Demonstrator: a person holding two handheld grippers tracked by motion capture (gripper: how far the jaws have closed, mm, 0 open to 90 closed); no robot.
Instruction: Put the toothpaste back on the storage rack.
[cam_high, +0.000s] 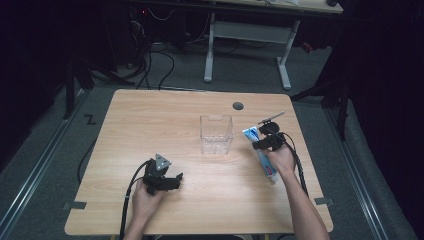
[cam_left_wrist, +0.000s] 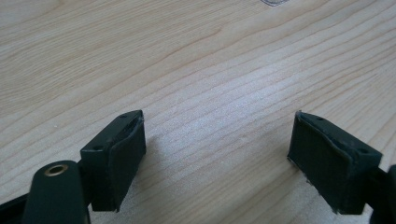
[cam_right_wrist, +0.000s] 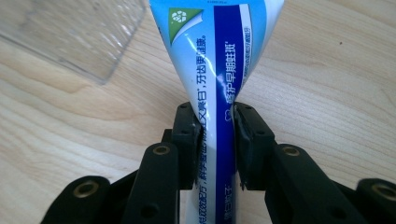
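Glossy blue toothpaste tube (cam_right_wrist: 219, 93) pinched by right tool (cam_right_wrist: 217, 140), clear square box (cam_high: 216, 134)

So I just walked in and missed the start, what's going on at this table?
A person is working at a wooden table with a pair of tongs in each hand. The right tongs are shut on a blue and white toothpaste tube, gripping it across its body. A clear plastic box stands near the middle of the table, just left of the tube. The left tongs are open with nothing between them, held low over bare wood near the front of the table.
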